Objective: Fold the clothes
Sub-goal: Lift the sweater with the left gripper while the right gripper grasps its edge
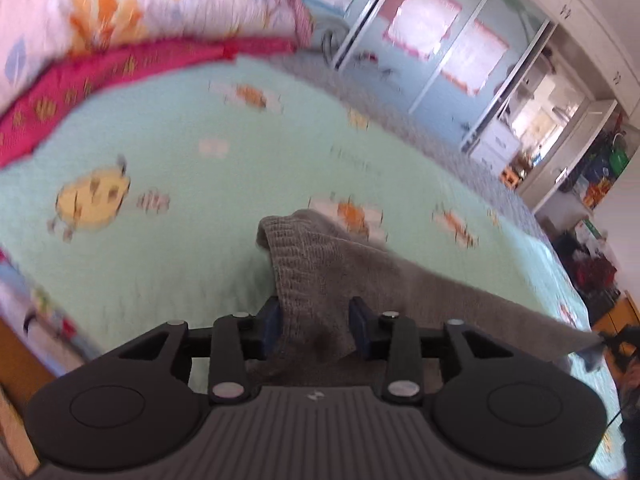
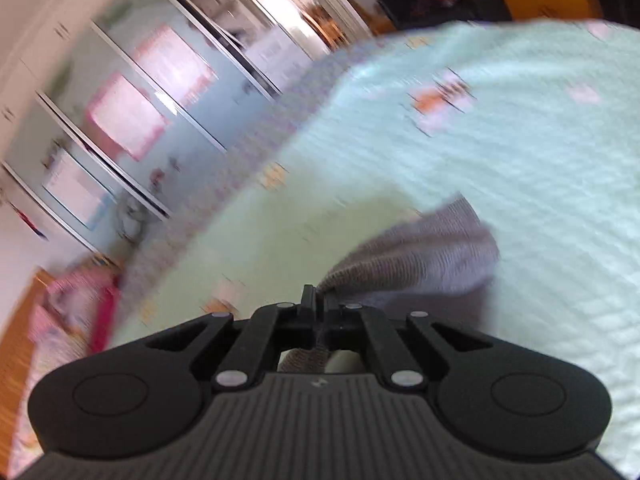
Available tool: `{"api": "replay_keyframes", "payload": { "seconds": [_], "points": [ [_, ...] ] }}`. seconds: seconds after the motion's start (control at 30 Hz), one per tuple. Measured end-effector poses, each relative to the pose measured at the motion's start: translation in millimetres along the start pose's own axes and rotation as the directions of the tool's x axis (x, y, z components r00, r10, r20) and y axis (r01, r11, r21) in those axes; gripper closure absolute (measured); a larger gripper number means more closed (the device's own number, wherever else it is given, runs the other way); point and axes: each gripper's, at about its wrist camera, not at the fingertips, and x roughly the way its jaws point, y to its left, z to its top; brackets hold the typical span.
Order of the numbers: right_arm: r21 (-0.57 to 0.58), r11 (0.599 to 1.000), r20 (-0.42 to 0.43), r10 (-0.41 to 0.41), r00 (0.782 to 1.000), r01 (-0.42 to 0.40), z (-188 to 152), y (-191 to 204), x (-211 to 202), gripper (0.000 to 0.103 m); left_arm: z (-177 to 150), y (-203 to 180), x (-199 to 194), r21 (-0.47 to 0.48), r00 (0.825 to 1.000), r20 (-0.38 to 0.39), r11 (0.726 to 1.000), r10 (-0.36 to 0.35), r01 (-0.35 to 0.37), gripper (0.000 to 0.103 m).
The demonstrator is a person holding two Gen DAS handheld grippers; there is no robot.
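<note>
Left tongs (image 1: pixel 316 322): matte black linkage arms, silver round rivets at the pivots, blue pads on the fingers (image 1: pixel 271 320). At six o'clock sits a ribbed grey housing (tiny pale logo on top) flanked by two round black discs. Right tongs (image 2: pixel 316 300) match it: black arms, silver rivets, ribbed grey housing.

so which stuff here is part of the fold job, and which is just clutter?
Job:
- grey knit garment
- left gripper
- right gripper, shut on the garment

Lying about:
- floral quilt
- pink blanket
- green bedspread underneath
</note>
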Motion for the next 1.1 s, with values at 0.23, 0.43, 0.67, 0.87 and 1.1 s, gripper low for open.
{"api": "replay_keyframes", "payload": {
  "seconds": [0.23, 0.43, 0.67, 0.87, 1.1],
  "points": [
    [0.097, 0.995, -0.021, -0.011, 1.0, 0.013, -34, -47, 8, 0.099, 28, 40, -9, -0.196, 0.999, 0.032, 0.981, -0.004, 0.01, 0.048],
    [0.097, 0.995, -0.02, -0.005, 1.0, 0.007, -35, -45, 9, 0.095, 66, 47, 28, -0.221, 0.996, -0.081, 0.975, -0.045, 0.026, 0.045],
    [0.102, 0.995, -0.034, -0.012, 0.999, 0.015, -35, -46, 9, 0.094, 75, 38, 92, -0.296, 0.968, -0.233, 0.955, -0.09, 0.018, 0.062],
    [0.055, 0.998, -0.013, 0.013, 1.0, -0.012, -25, -32, 7, 0.098, 101, 11, 75, -0.263, 0.982, -0.004, 0.947, -0.19, 0.182, 0.097],
    [-0.018, 0.994, 0.069, 0.11, 0.992, -0.109, 28, 35, -3, 0.099, 190, -64, 54, -0.03, 0.943, 0.213, 0.963, -0.256, 0.268, 0.097]
  ]
}}
